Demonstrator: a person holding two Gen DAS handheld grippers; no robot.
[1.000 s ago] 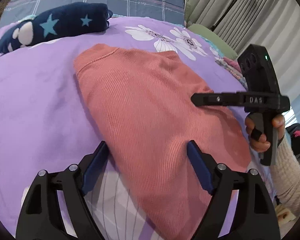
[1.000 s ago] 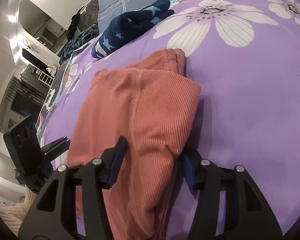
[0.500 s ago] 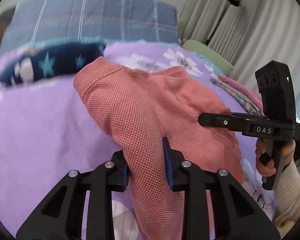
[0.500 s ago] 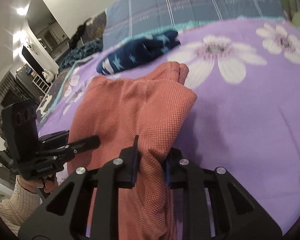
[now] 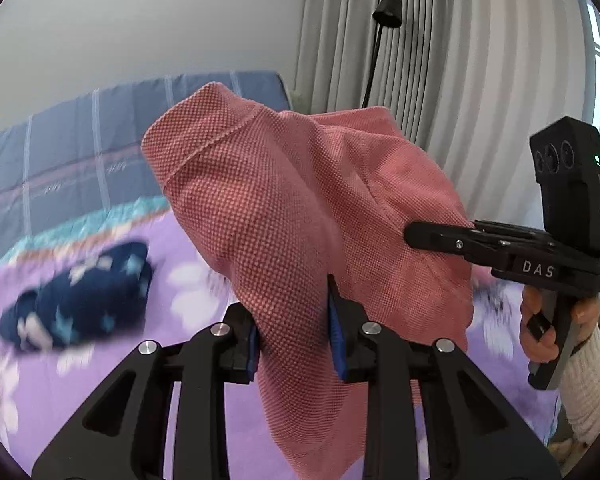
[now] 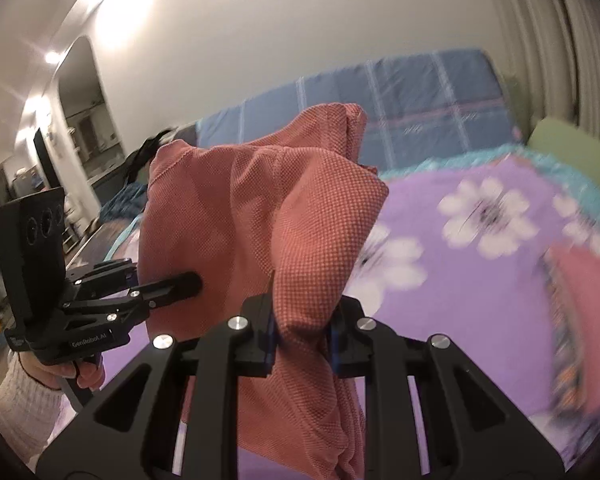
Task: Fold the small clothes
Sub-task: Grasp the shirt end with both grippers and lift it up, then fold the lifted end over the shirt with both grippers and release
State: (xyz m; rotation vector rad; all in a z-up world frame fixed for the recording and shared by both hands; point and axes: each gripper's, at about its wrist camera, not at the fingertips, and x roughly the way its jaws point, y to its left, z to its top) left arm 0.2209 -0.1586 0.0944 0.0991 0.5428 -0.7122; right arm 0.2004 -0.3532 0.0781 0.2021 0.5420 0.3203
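The left gripper (image 5: 294, 334) has its fingers (image 5: 253, 340) closed down to a narrow gap, pinching a bunched fold of the pink garment (image 5: 300, 216) between the blue pads. The right gripper (image 6: 302, 338) grips the same way, its fingers (image 6: 266, 338) nipped tight on another gathered edge of the cloth. The two grips sit near each other along one side, so the garment hangs between them clear of the bed (image 6: 480, 280). This looks like a lift to carry the held edge over, or to shake the cloth flat, before laying it down for a fold.

From each wrist view the other gripper shows side-on, its tip lost against the cloth.

The garment is a coarse, waffle-textured knit in salmon pink, doubled over, with a stitched hem band at its upper corner. It drapes in soft, thick folds and droops below both sets of fingers.

A dark blue star-patterned piece (image 5: 80, 300) lies on the purple flowered bedcover (image 5: 180, 312), well apart. It is blurred.
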